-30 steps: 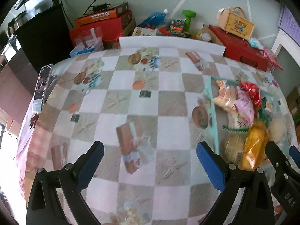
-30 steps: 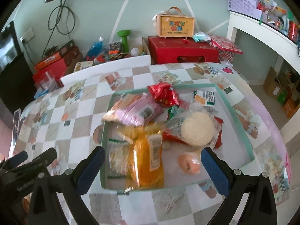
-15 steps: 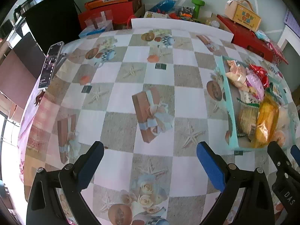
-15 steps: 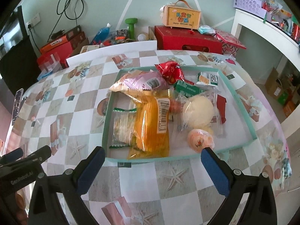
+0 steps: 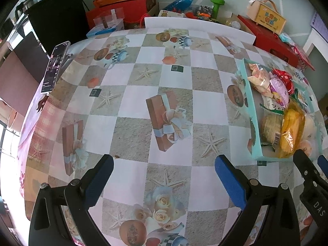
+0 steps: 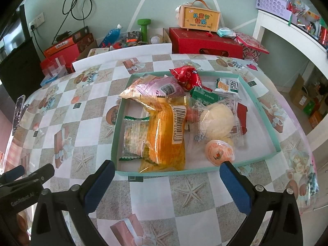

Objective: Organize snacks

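A teal tray (image 6: 264, 107) on the checkered tablecloth holds several snacks: an orange packet (image 6: 165, 132), a pink packet (image 6: 162, 87), a red bag (image 6: 187, 76), a green packet (image 6: 205, 96), a pale bun in clear wrap (image 6: 217, 120), a jelly cup (image 6: 220, 152) and a biscuit pack (image 6: 134, 137). My right gripper (image 6: 167, 175) is open and empty, just short of the tray's near edge. My left gripper (image 5: 164, 171) is open and empty over bare tablecloth, left of the tray (image 5: 249, 106).
A phone (image 5: 54, 67) lies at the table's far left edge. Beyond the table stand red boxes (image 6: 205, 41), a yellow gift box (image 6: 199, 18), a green dumbbell (image 6: 144, 28) and a blue bottle (image 6: 111, 34). A white shelf (image 6: 291, 32) stands at the right.
Both grippers have drawn back and up from the tray, so more tablecloth shows in front of them. The snacks have not moved. Both stay open.
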`<state>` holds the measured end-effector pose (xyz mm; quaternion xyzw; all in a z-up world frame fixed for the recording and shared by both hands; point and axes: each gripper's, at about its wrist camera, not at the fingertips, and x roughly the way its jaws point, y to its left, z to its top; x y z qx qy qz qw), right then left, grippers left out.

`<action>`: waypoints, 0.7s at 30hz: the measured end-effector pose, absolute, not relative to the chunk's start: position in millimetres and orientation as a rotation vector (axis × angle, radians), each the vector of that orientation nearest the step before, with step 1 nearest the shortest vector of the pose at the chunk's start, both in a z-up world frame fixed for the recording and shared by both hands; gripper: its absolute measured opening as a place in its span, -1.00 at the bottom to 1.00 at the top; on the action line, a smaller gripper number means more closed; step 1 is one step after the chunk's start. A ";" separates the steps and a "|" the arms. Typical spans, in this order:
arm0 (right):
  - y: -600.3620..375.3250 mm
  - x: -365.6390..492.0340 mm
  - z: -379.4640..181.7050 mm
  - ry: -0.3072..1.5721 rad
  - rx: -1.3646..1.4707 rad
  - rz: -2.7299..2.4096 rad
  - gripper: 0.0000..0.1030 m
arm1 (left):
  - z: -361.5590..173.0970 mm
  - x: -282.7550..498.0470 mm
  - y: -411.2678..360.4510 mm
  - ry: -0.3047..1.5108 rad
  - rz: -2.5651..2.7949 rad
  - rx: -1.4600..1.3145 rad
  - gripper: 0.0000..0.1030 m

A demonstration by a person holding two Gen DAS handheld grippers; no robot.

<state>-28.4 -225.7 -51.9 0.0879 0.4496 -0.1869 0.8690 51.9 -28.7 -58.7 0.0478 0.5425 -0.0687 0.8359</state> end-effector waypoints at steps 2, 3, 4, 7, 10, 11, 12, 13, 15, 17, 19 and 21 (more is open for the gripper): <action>-226.1 -28.1 -51.8 0.940 0.185 -0.391 1.00 | -59.1 52.4 -29.3 1.150 -0.149 0.101 0.92; -226.1 -28.0 -51.9 0.939 0.185 -0.391 1.00 | -59.3 52.9 -29.5 1.152 -0.151 0.102 0.92; -226.4 -27.5 -51.7 0.938 0.185 -0.392 1.00 | -59.6 53.3 -30.1 1.153 -0.154 0.102 0.92; -227.4 -26.0 -51.0 0.933 0.189 -0.394 1.00 | -61.0 54.3 -31.3 1.160 -0.161 0.105 0.92; -228.0 -25.5 -51.0 0.934 0.189 -0.393 1.00 | -61.9 54.6 -32.0 1.165 -0.164 0.103 0.92; -228.3 -25.1 -51.1 0.936 0.190 -0.392 1.00 | -62.0 54.5 -32.1 1.164 -0.165 0.103 0.92; -228.4 -24.6 -51.5 0.937 0.190 -0.391 1.00 | -62.1 54.5 -32.1 1.165 -0.165 0.103 0.92; -228.5 -24.2 -51.9 0.938 0.191 -0.391 1.00 | -62.3 54.6 -32.2 1.165 -0.165 0.103 0.92; -228.8 -23.9 -52.0 0.938 0.192 -0.391 1.00 | -62.8 54.9 -32.6 1.168 -0.165 0.104 0.92; -228.7 -24.0 -52.2 0.936 0.194 -0.390 1.00 | -62.8 55.1 -33.3 1.168 -0.164 0.106 0.92; -228.3 -24.1 -52.8 0.935 0.195 -0.389 1.00 | -62.7 55.2 -33.5 1.168 -0.162 0.106 0.92; -228.1 -24.1 -53.0 0.935 0.196 -0.388 1.00 | -62.9 55.4 -33.3 1.169 -0.162 0.106 0.92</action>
